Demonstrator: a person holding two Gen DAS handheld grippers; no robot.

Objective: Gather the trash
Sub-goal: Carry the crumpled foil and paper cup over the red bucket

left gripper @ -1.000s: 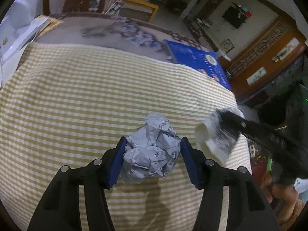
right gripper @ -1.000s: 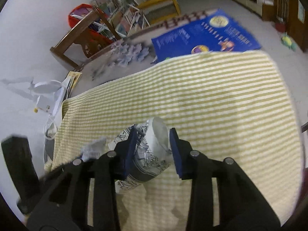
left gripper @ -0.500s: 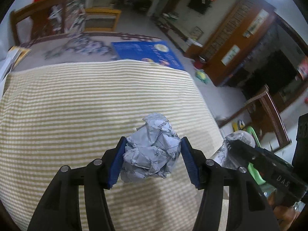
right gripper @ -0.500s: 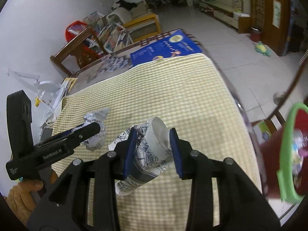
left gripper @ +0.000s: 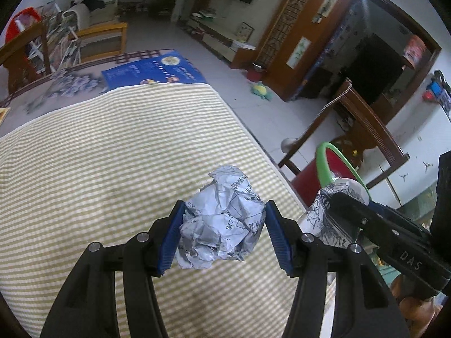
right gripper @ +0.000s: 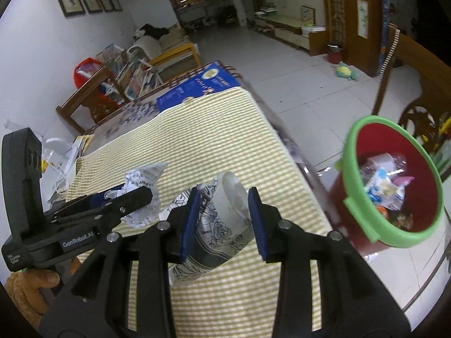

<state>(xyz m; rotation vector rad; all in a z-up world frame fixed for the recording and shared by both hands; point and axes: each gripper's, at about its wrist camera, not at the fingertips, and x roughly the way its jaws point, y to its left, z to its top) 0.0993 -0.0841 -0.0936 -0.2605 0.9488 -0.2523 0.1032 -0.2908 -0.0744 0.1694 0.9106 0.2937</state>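
Note:
My left gripper is shut on a crumpled ball of printed paper, held above the yellow-striped tablecloth. My right gripper is shut on a squashed paper cup with a dark line pattern. In the left wrist view the cup and the right gripper sit just to the right of the paper ball. A red bin with a green rim, holding wrappers, stands off the table's right edge; its rim shows beyond the cup in the left wrist view.
A wooden chair stands behind the bin. A blue poster lies at the table's far end. Shelves with books line the far left wall. A soft toy lies on the tiled floor.
Both grippers have swung right and risen with their loads, from over the cloth's middle to its right edge. The red bin has come into full view on the right.

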